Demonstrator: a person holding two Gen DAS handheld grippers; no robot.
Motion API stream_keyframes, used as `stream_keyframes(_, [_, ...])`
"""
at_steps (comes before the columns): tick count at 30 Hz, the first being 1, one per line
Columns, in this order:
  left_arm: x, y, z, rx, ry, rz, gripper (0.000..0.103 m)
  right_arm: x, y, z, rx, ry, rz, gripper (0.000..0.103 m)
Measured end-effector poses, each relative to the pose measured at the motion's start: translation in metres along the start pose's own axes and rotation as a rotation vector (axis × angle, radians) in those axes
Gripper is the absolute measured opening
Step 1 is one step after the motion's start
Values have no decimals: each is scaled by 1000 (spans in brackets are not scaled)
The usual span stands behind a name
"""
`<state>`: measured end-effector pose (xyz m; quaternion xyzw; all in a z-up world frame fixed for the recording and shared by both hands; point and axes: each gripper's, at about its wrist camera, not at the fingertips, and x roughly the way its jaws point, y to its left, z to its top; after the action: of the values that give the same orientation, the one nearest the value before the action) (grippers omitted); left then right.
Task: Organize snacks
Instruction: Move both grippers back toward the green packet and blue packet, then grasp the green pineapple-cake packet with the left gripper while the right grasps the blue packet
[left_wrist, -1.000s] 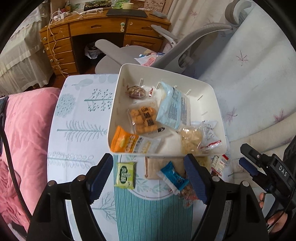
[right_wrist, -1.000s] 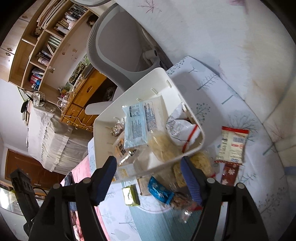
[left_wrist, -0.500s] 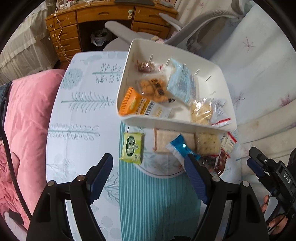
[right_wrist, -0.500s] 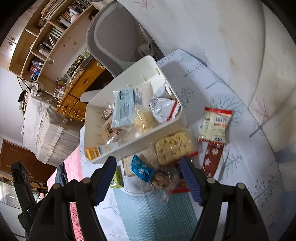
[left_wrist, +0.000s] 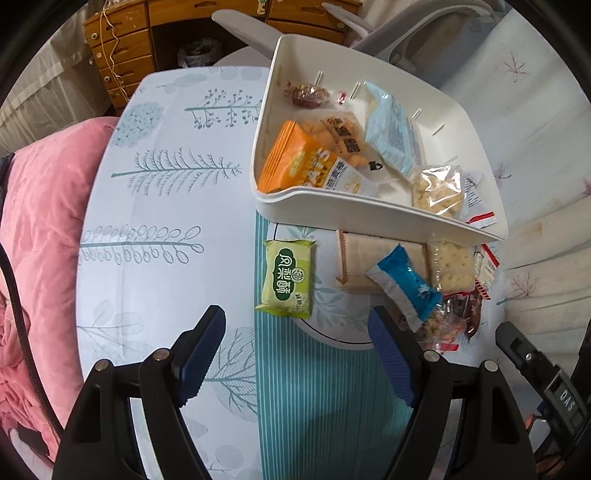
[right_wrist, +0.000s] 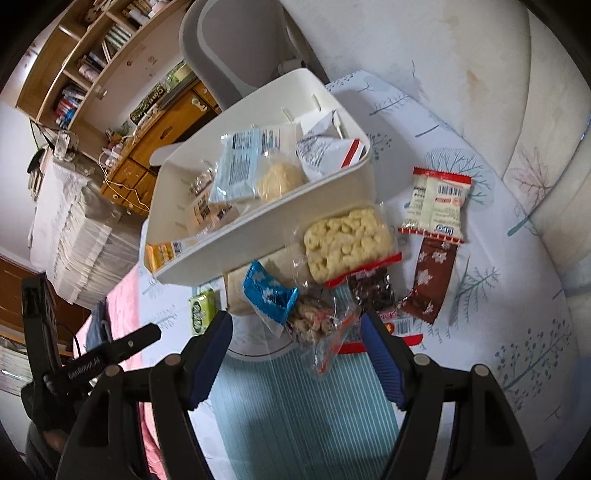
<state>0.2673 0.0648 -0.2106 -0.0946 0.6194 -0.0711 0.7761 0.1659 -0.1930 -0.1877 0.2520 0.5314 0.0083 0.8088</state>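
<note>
Change: both grippers lower, snacks larger in view | Left wrist: left gripper (left_wrist: 295, 343) fingers apart, empty, above green packet (left_wrist: 288, 278) on desk (left_wrist: 155, 206), beside white bin (left_wrist: 369, 206) | Right wrist: right gripper (right_wrist: 295, 349) fingers apart, empty, over clear nut packet (right_wrist: 317, 325); blue packet (right_wrist: 271, 290) beside it.

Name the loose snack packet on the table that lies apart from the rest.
The green packet: it lies alone left of the pile, flat on the cloth, touching nothing, while the blue packet and others overlap.
</note>
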Motion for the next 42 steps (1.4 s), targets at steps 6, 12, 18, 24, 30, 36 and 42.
stream_keyframes(6, [23, 7, 5, 23, 23, -9, 78, 21, 10, -11, -35, 14, -54, 72])
stream_keyframes(12, [46, 7, 12, 39, 41, -12, 78, 43, 24, -14, -99, 22, -107, 72])
stream_keyframes(18, [67, 1, 16, 65, 66, 1, 78, 62, 39, -15, -207, 30, -161, 72])
stream_keyframes(24, [86, -2, 19, 68, 96, 13, 71, 79, 58, -16, -357, 34, -220, 72])
stream_keyframes(30, [93, -4, 19, 84, 90, 20, 47, 93, 74, -15, -477, 15, -272, 72])
stream_keyframes(36, [93, 5, 24, 52, 95, -31, 35, 109, 85, -14, -546, 40, -309, 65])
stream_keyframes(42, [91, 19, 24, 21, 101, -41, 35, 116, 91, -18, -579, 53, -346, 59])
